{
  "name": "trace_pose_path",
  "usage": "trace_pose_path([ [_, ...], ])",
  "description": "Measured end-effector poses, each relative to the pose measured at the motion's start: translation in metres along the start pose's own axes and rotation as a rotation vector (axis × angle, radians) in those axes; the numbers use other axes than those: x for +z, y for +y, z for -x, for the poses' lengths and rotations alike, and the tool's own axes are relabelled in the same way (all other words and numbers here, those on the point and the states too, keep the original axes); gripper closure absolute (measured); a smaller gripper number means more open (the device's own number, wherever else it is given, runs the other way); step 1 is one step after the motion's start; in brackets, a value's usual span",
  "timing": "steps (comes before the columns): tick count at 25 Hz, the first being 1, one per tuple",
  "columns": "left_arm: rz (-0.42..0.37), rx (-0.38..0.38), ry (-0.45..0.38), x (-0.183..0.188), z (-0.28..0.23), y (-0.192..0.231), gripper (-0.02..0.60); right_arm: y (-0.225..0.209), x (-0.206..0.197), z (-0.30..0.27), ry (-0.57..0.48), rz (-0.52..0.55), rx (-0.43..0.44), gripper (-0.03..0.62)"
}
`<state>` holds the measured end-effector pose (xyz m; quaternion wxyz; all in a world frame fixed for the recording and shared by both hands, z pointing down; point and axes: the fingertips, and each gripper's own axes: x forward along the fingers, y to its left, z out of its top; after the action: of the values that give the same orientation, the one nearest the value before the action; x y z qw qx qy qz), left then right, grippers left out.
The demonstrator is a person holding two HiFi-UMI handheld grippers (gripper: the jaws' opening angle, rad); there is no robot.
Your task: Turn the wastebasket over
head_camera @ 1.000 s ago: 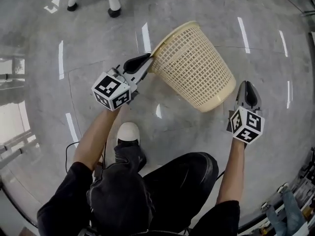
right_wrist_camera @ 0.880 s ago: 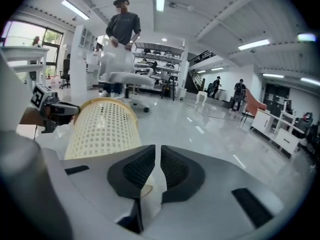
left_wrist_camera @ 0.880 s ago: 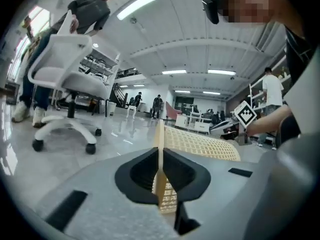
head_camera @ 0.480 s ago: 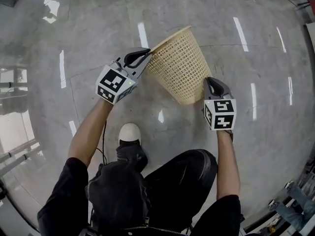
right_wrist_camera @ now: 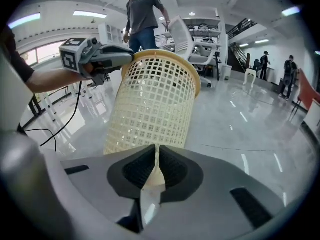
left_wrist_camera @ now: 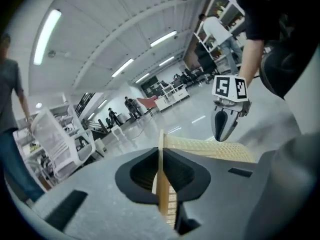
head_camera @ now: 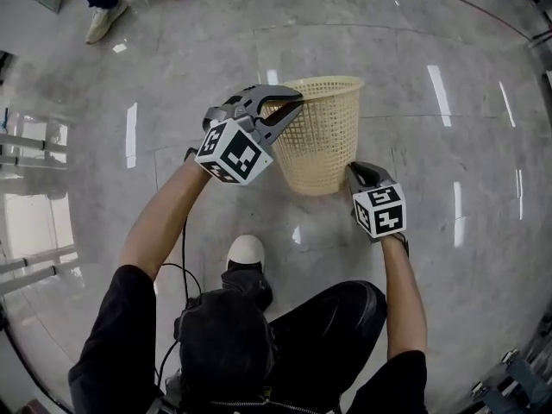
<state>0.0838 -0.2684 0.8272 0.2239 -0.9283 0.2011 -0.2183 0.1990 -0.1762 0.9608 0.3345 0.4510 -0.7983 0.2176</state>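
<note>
The cream lattice wastebasket point(head_camera: 323, 141) stands nearly upright on the grey floor, mouth up. My left gripper point(head_camera: 289, 109) is shut on its near-left rim. In the left gripper view the thin rim point(left_wrist_camera: 161, 184) runs between the jaws. My right gripper point(head_camera: 355, 172) is low at the basket's base on the right, jaws shut with nothing between them. I cannot tell whether its tips touch the base. The right gripper view shows the basket point(right_wrist_camera: 152, 104) just beyond the jaws, with the left gripper point(right_wrist_camera: 115, 56) on its rim.
My own shoe point(head_camera: 246, 253) and a black cable point(head_camera: 184, 257) lie just behind the basket. Another person's feet point(head_camera: 103, 20) stand at the far left. A standing person point(right_wrist_camera: 142, 14) and a white office chair point(right_wrist_camera: 187, 39) are beyond the basket.
The basket has swung from lying tilted on its side to nearly upright. My left gripper rose and rolled with the rim. My right gripper moved left and down to the base.
</note>
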Motion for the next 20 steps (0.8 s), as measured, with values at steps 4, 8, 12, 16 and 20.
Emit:
trace_pose_path([
  [4, -0.176, -0.086, -0.046, 0.027, 0.01, -0.028, 0.554, -0.004, 0.033, 0.03, -0.14, -0.02, -0.048, 0.563],
  [8, -0.218, -0.232, -0.109, 0.051, 0.025, -0.068, 0.551, -0.01, 0.093, 0.101, -0.315, 0.085, -0.132, 0.563],
  [12, -0.102, -0.357, -0.143, 0.057, 0.047, -0.099, 0.538, 0.008, 0.112, 0.139, -0.339, 0.148, -0.118, 0.563],
  [16, 0.002, -0.405, -0.157, 0.051, 0.072, -0.116, 0.534, 0.035, 0.097, 0.123, -0.296, 0.249, -0.089, 0.563],
  [20, 0.01, -0.486, -0.163, 0.05, 0.089, -0.139, 0.531, 0.047, 0.102, 0.127, -0.354, 0.236, -0.098, 0.563],
])
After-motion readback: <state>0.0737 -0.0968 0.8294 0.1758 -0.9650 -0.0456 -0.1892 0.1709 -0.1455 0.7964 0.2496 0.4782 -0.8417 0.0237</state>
